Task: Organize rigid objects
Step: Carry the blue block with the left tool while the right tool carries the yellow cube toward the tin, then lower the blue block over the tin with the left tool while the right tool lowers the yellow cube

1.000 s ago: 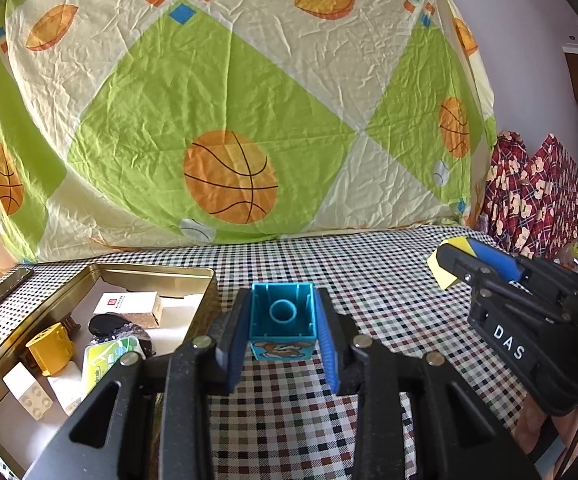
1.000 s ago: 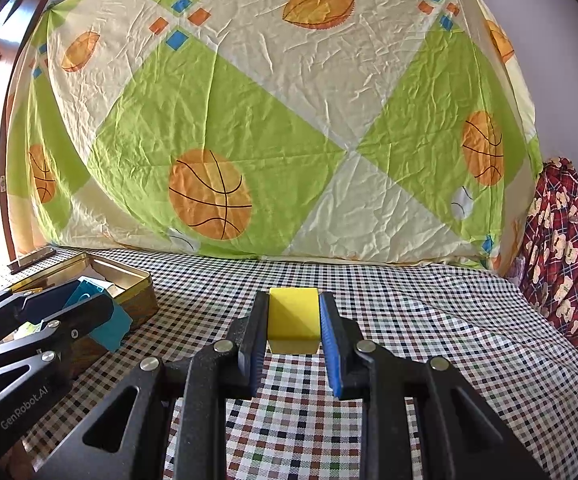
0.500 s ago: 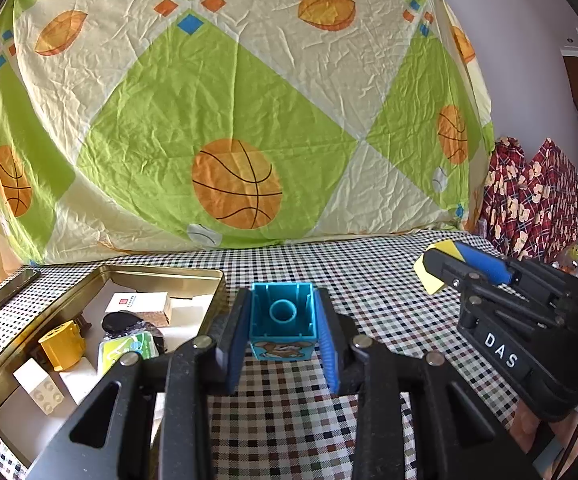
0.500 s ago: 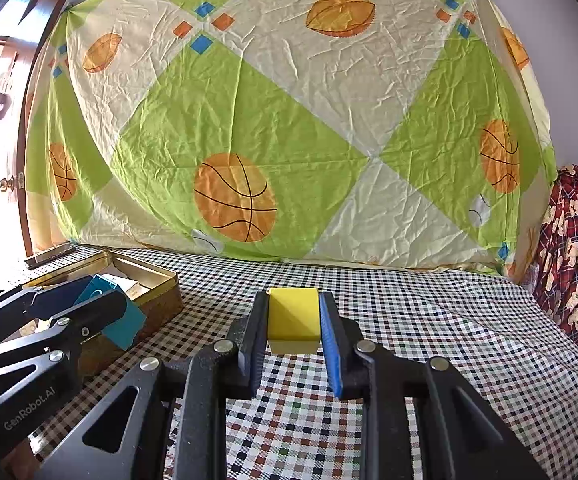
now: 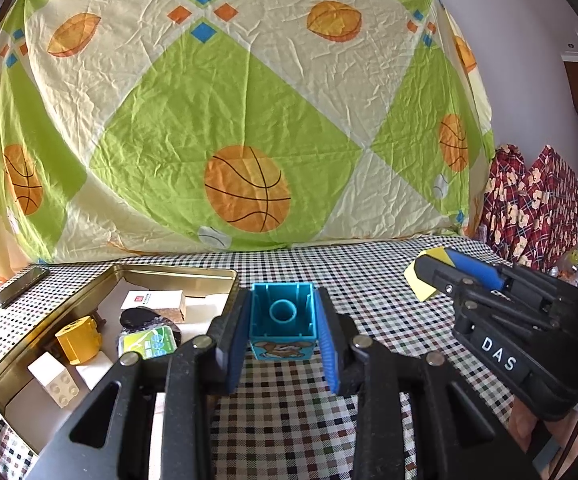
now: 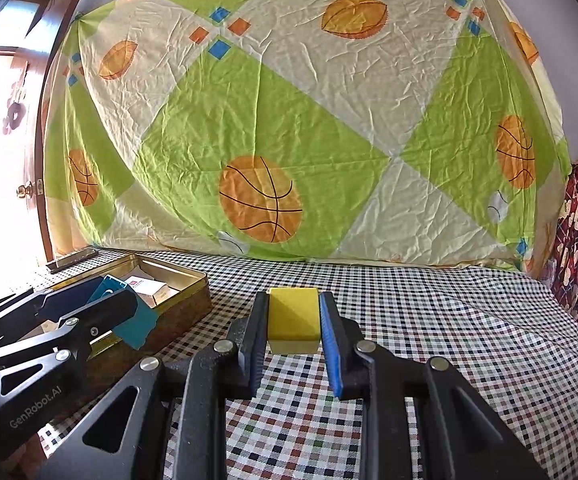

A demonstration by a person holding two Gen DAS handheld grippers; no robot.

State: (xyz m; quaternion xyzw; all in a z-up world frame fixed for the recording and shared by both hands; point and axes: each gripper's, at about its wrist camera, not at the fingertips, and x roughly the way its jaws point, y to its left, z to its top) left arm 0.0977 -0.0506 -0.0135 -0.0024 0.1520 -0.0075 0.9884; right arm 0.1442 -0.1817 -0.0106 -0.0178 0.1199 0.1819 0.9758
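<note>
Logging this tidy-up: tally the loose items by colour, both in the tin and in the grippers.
Yellow: 2, cylinder, block
Teal: 1, brick
White: 3, brick, box, block
Green: 1
Black: 1
Total: 8

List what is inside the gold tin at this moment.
In the gold tin: a yellow cylinder, a white studded brick, a white box, a green-labelled packet, a black object. The left gripper hides the tin's near right corner.

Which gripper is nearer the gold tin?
Left. The left gripper, clamping the teal block, sits beside the gold tin; the right gripper is farther right.
</note>
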